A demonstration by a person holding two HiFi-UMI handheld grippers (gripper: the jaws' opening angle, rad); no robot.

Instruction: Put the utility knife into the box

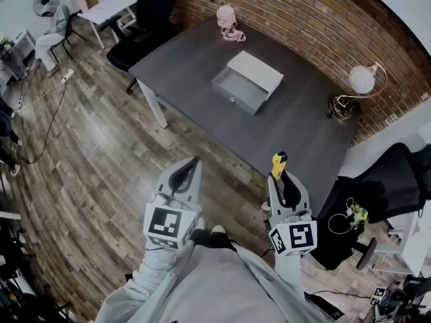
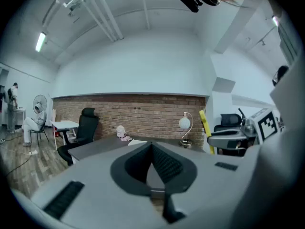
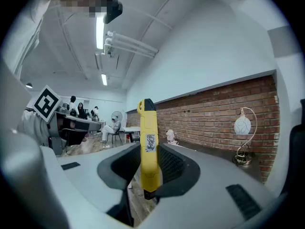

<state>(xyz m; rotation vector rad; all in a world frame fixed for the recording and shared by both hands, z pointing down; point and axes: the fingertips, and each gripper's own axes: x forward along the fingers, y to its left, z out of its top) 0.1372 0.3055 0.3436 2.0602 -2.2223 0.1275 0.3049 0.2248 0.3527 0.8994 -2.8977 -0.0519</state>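
A yellow utility knife [image 1: 278, 163] with a black tip stands upright between the jaws of my right gripper [image 1: 281, 175], which is shut on it; in the right gripper view the knife [image 3: 147, 128] rises well above the gripper [image 3: 148, 168]. My left gripper [image 1: 191, 165] is shut with nothing in it, its pads meeting at the tip [image 2: 152, 149]. The box [image 1: 248, 81], white on top with a grey drawer pulled open, sits on the dark grey table [image 1: 188, 59], well ahead of both grippers. Both grippers are held over the wooden floor, short of the table.
On the table stand a pink object [image 1: 230, 25] at the far edge and a globe lamp [image 1: 360, 81] at the right. Black office chairs stand at the far left [image 1: 145, 19] and at the right [image 1: 384, 194]. A brick wall runs behind the table.
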